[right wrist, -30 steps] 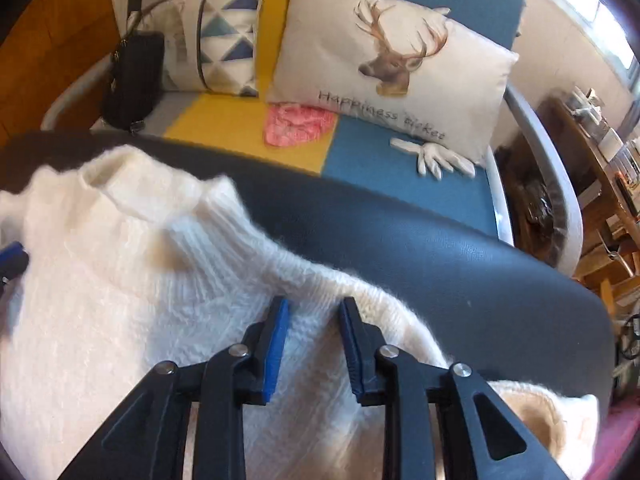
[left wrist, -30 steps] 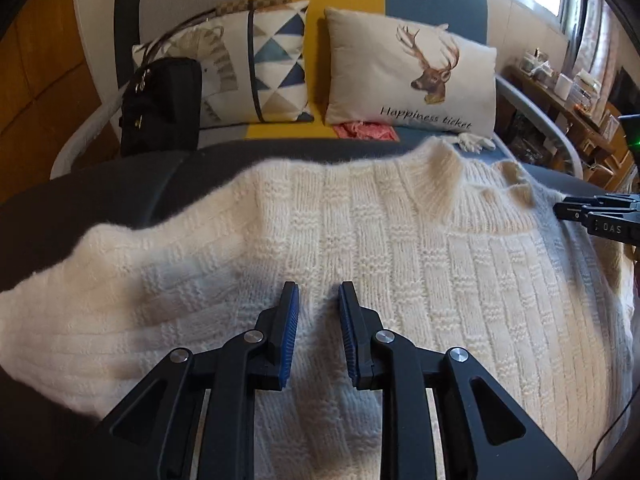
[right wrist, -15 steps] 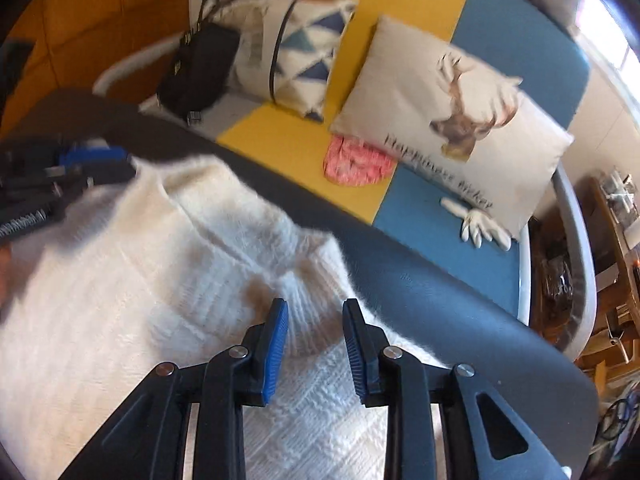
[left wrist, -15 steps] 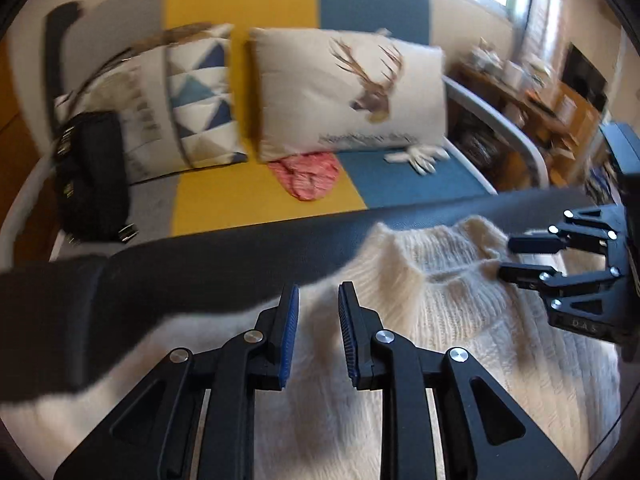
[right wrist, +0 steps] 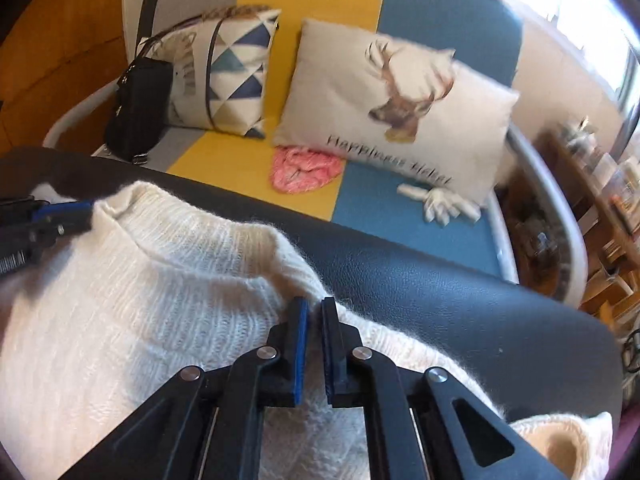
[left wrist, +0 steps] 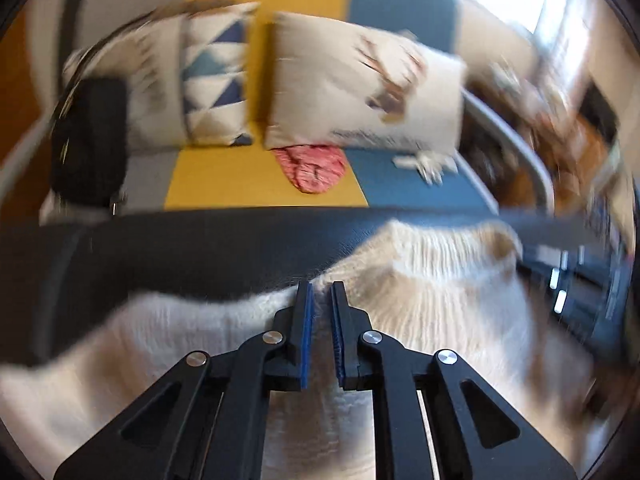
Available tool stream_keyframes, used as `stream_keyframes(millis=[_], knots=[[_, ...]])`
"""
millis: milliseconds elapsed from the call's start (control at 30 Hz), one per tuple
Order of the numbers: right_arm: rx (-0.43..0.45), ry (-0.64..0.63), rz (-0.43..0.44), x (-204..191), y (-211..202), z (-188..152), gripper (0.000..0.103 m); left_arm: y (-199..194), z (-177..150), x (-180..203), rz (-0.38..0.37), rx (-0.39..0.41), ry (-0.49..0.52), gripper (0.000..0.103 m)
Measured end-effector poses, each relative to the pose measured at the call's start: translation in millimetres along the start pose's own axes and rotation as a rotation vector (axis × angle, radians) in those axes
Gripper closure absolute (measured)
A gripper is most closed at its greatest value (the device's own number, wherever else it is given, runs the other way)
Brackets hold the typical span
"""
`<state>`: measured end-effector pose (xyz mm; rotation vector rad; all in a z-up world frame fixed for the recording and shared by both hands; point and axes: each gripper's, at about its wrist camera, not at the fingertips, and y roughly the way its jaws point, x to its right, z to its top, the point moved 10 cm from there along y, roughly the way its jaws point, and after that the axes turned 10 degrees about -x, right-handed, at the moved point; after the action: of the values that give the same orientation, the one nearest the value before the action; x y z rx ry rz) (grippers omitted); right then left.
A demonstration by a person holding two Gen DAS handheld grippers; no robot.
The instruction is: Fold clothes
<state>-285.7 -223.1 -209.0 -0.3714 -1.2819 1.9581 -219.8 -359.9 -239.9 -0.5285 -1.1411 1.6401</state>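
At sweater [right wrist: 132, 300] shoulders — both grippers' fingers just closed, pinching knit | left [left wrist: 320, 292] | right [right wrist: 311, 306]

Sweater [right wrist: 132, 312]: lies on the bench [right wrist: 460, 292], its collar toward the far edge.
Left gripper [left wrist: 321, 292]: at the sweater's far edge, left of the collar.
Right gripper [right wrist: 313, 306]: at the sweater's far edge, right of the collar.
Sofa [right wrist: 384, 208]: behind the bench.
Deer pillow [right wrist: 396, 108]: on the sofa, right of the triangle pillow [right wrist: 236, 76].
Bag [right wrist: 138, 108]: left of the triangle pillow.
Knit bundle [right wrist: 306, 168]: on the seat before the deer pillow.
Glove [right wrist: 440, 202]: right of the bundle.
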Motion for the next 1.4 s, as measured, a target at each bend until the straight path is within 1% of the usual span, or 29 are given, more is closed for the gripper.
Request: stream_keyframes(millis=[33,67,100,133,167,200,233,267,333,367,400,467,533,567,600,667,733,800,867,900,1000,1033,1067,1100,1167,1200,1267,1333,1400], knots=[[0.004,-0.001,-0.012,0,-1,-1,0.098,0,1,0,0.002,0.003,-0.030,0.092],[0.001,0.014,0.003,1,-1,-1,0.097,-1,2,1,0.010,-0.001,-0.028,0.092],[-0.010,0.042,0.041,3,-2,-2,0.096,-3,4,4,0.013,-0.010,-0.020,0.091],[-0.023,0.071,0.097,4,-5,-3,0.094,-6,5,7,-0.010,-0.020,-0.017,0.091],[-0.020,0.091,0.149,5,-11,-2,0.088,-13,5,8,-0.029,-0.010,-0.021,0.091],[-0.012,0.107,0.194,6,-19,-1,0.086,-20,6,8,-0.047,0.000,-0.024,0.091],[0.008,0.106,0.212,5,-27,-3,0.085,-26,5,7,-0.056,0.013,-0.017,0.091],[0.014,0.104,0.233,3,-35,-7,0.083,-34,1,9,-0.066,0.025,0.003,0.091],[-0.024,0.094,0.268,-4,-38,-20,0.082,-43,-13,16,-0.060,0.032,0.049,0.091],[-0.046,0.079,0.272,-7,-35,-27,0.082,-43,-22,21,-0.051,0.021,0.084,0.091],[-0.064,0.065,0.265,-9,-32,-32,0.082,-38,-31,25,-0.009,-0.001,0.124,0.091],[-0.106,0.040,0.218,-11,-20,-40,0.084,-19,-43,23,0.094,-0.062,0.161,0.091],[-0.097,0.059,0.164,-2,-15,-40,0.085,-17,-41,20,0.099,-0.057,0.141,0.090],[-0.104,0.090,0.150,3,-14,-38,0.086,-17,-40,19,0.098,-0.055,0.127,0.090],[-0.108,0.116,0.145,8,-15,-37,0.086,-19,-40,17,0.079,-0.059,0.096,0.090],[-0.126,0.154,0.172,12,-21,-36,0.086,-27,-41,14,0.046,-0.054,0.050,0.090],[-0.124,0.168,0.178,19,-34,-42,0.085,-42,-49,14,0.037,-0.025,0.049,0.090],[-0.126,0.171,0.202,27,-48,-56,0.085,-59,-64,21,0.023,0.004,0.071,0.090],[-0.132,0.165,0.229,29,-59,-75,0.084,-71,-80,30,0.049,0.032,0.103,0.090],[-0.146,0.167,0.222,30,-59,-86,0.084,-74,-88,34,0.053,0.037,0.118,0.090],[-0.198,0.181,0.177,36,-52,-121,0.084,-58,-105,34,0.098,-0.016,0.127,0.090],[-0.173,0.198,0.190,38,-55,-125,0.084,-52,-110,33,0.111,-0.030,0.127,0.090],[-0.155,0.221,0.204,41,-59,-129,0.084,-56,-108,33,0.111,-0.010,0.127,0.090],[-0.154,0.261,0.223,46,-65,-134,0.084,-60,-108,32,0.111,-0.011,0.116,0.090],[-0.110,0.322,0.221,63,-84,-145,0.083,-72,-108,32,0.065,0.012,0.071,0.090],[-0.087,0.347,0.190,77,-97,-155,0.083,-78,-110,36,0.033,0.020,0.066,0.090],[-0.051,0.419,0.141,111,-119,-181,0.082,-89,-116,48,0.014,0.042,0.090,0.090],[-0.035,0.510,0.065,153,-139,-215,0.082,-97,-123,63,-0.007,0.061,0.122,0.090],[-0.026,0.603,0.003,191,-158,-251,0.082,-100,-128,78,0.000,0.072,0.162,0.090]])
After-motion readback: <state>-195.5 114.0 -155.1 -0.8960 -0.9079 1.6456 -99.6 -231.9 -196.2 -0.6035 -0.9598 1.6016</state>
